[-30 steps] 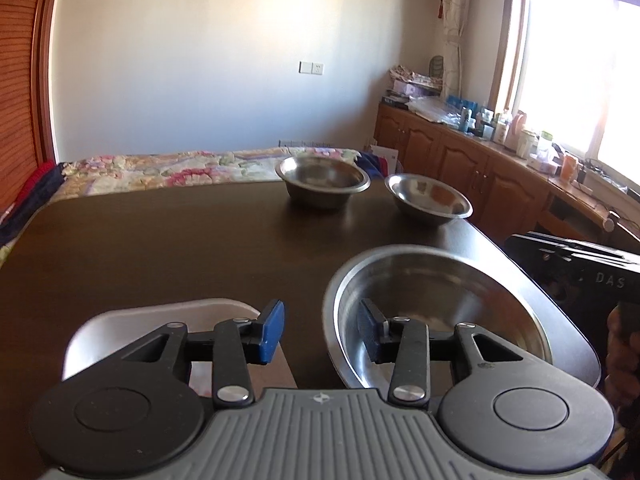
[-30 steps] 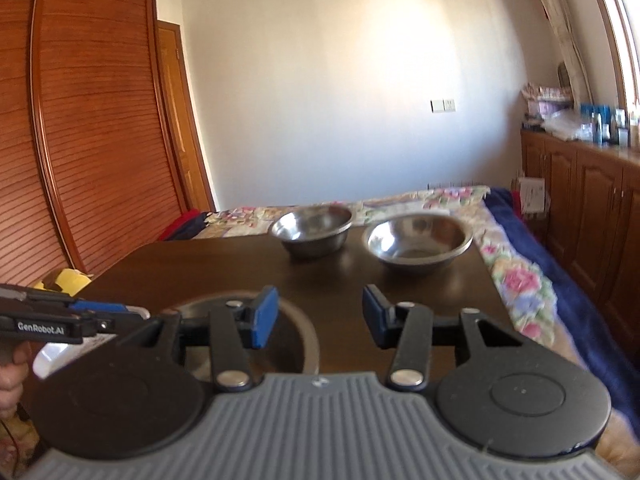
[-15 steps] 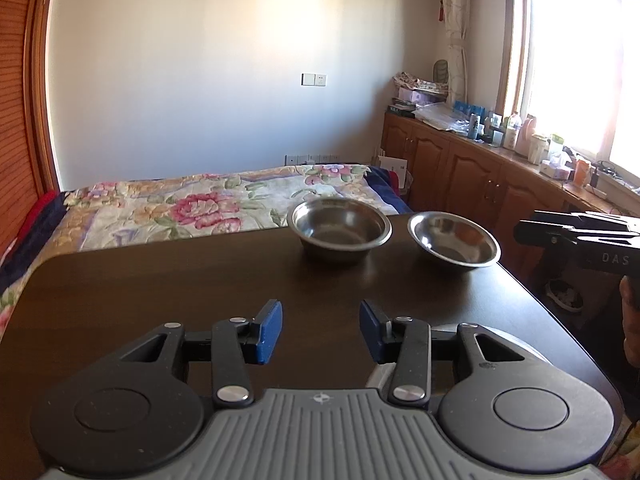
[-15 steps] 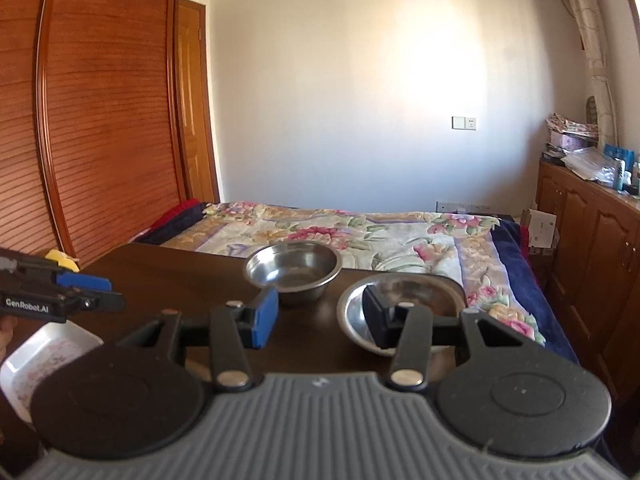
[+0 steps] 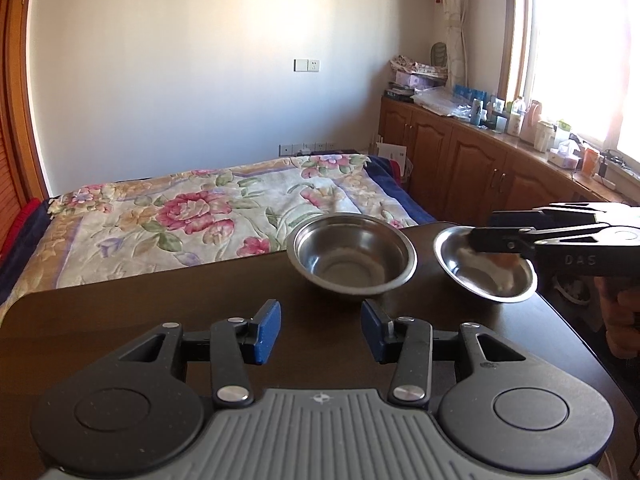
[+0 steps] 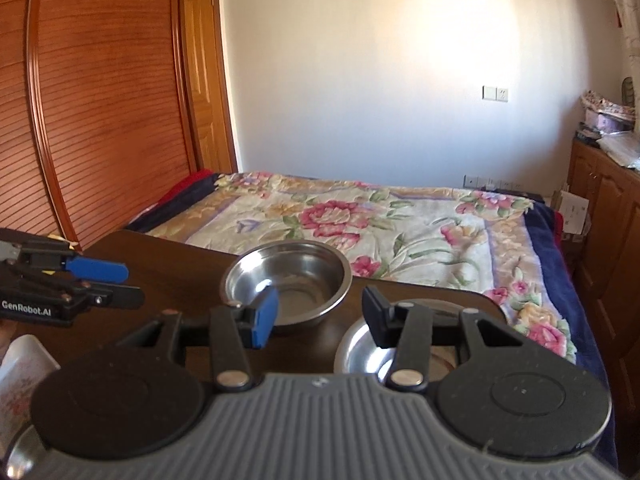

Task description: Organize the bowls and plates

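Within 1 second I have brought both grippers forward from the near dishes to the 2 steel bowls at the table's [image 5: 168, 312] far edge. My right gripper [image 6: 318, 318], jaws open, straddles the shallow bowl's [image 5: 486, 270] rim; my left gripper [image 5: 320, 330], open and empty, faces the deep bowl [image 5: 352, 258]. Stacking looks next.

Bright window [image 5: 576, 60] glare, fisheye-bent edges

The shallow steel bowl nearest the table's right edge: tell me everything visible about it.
The shallow steel bowl is round, shiny metal with a flared rim, upright and empty as far as shows. It sits on the dark wooden table near its far right corner, beside a deeper steel bowl, apart from it. The right gripper, open, reaches over its rim; contact cannot be told.
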The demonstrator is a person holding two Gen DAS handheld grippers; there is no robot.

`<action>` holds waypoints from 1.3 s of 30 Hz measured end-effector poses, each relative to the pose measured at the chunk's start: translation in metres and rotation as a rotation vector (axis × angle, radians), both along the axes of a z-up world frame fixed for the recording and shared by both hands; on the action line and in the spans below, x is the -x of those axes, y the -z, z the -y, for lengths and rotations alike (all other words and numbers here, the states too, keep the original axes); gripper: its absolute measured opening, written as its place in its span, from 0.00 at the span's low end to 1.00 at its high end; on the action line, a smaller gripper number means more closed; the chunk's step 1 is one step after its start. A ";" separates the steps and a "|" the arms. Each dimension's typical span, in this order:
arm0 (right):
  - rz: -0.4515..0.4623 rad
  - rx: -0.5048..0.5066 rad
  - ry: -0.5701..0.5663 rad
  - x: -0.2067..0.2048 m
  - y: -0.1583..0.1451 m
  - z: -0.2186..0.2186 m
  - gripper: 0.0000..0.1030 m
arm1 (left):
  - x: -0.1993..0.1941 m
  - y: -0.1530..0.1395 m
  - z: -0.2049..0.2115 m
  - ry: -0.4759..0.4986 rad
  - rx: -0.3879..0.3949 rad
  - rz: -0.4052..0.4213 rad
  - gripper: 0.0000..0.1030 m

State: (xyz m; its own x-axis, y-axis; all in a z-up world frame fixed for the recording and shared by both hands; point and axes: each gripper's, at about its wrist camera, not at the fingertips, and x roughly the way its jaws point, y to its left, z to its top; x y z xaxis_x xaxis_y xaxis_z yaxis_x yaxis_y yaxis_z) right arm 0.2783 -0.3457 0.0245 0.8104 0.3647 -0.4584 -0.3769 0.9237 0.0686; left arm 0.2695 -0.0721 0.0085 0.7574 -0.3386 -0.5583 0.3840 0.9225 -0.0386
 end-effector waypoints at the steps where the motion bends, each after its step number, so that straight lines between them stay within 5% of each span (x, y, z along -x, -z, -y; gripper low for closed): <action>1: -0.009 0.002 -0.002 -0.006 0.001 -0.001 0.47 | -0.007 0.001 0.001 0.001 -0.001 -0.005 0.46; 12: -0.086 0.042 -0.020 -0.050 0.018 -0.014 0.47 | -0.066 0.022 0.009 0.002 0.011 -0.076 0.46; 29: -0.179 0.060 -0.026 -0.081 0.032 -0.028 0.44 | -0.099 0.039 0.022 0.028 0.041 -0.137 0.46; 39: -0.205 0.030 -0.013 -0.082 0.034 -0.026 0.24 | -0.107 0.043 0.019 0.020 0.063 -0.187 0.30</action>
State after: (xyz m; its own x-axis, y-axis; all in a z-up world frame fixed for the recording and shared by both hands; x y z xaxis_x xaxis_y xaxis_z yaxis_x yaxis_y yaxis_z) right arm 0.3601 -0.3199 -0.0094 0.6939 0.3585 -0.6245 -0.3702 0.9215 0.1177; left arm 0.3766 -0.0915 -0.0349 0.6350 -0.3913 -0.6661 0.3827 0.9083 -0.1688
